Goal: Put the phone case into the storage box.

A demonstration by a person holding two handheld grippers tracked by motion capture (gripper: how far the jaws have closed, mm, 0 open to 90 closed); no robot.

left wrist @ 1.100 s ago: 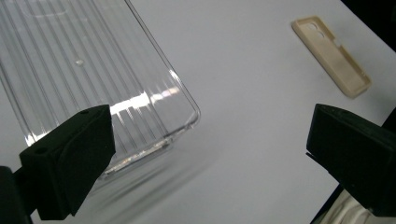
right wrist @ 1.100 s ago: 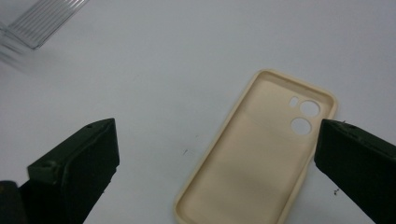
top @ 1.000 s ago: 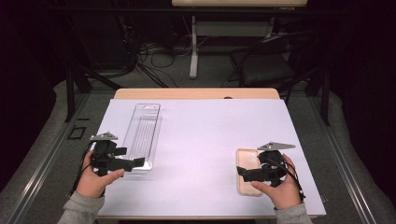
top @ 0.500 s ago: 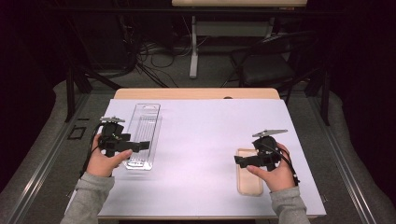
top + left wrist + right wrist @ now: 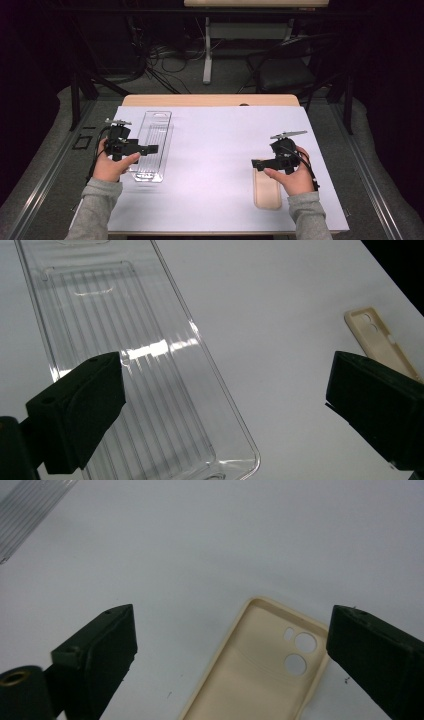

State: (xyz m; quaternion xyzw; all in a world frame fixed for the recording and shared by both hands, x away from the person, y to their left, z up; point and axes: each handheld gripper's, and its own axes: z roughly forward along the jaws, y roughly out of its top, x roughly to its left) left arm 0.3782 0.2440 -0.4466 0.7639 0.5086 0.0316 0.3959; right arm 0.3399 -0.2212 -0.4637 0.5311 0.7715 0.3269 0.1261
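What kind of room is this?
Probably a lab or workshop: a white-covered work table in a dark room, tangled black cables on the grey floor behind, and a black chair.

The white desk is brightly and evenly lit from above, while the room toward 12 o'clock is dim. Glare streaks the clear tray. The near tongs look soft, and shadows are faint.
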